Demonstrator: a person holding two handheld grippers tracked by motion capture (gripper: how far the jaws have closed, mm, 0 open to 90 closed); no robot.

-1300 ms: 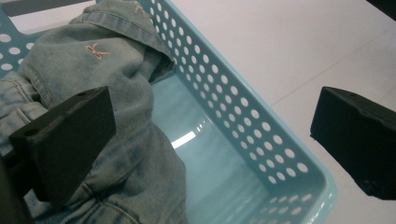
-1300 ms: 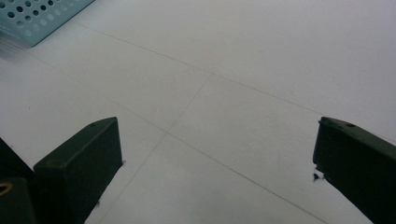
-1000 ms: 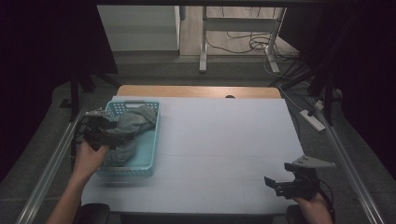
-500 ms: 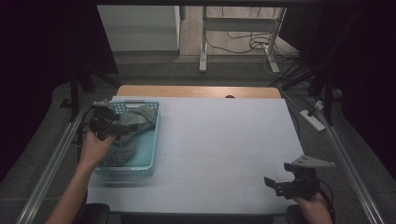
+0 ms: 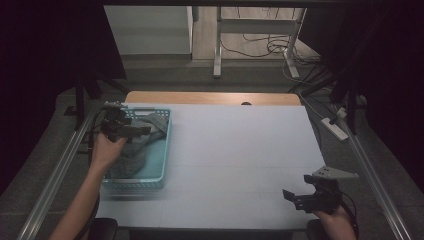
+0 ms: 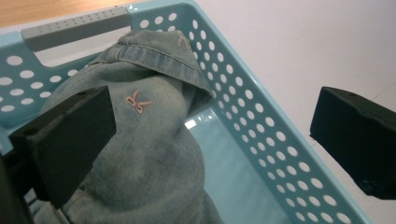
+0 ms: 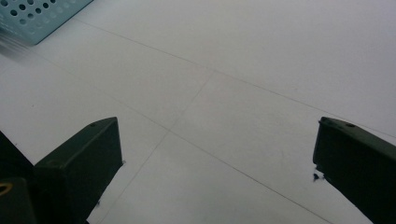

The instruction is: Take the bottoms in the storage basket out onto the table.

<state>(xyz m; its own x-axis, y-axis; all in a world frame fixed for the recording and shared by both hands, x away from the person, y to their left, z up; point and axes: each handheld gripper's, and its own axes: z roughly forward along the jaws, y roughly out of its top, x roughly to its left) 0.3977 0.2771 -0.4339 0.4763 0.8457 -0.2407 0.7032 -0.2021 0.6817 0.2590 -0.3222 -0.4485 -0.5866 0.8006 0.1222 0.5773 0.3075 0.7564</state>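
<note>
From the high view, the left gripper (image 5: 142, 130) hovers over the far end of the light blue basket (image 5: 162, 150) at the table's (image 5: 240, 150) left, where the denim garment (image 5: 137, 155) lies; the right gripper (image 5: 291, 198) rests near the right corner.

Left gripper view: jaws gape wide, empty, one over the denim garment (image 6: 149, 140), one past the basket (image 6: 261, 140) wall.

Right gripper view: jaws wide apart over bare table (image 7: 224, 93), holding nothing.

The high view was dim, its edges nearly black; only the table (image 5: 240, 150) and the floor beyond it caught soft light from above. Shadows there were faint. The basket (image 5: 162, 150) showed slight motion blur along its near rim. Both gripper views were brighter and evenly lit, with a small glare spot on the basket's floor, and the close black jaws were soft-edged, out of focus.
</note>
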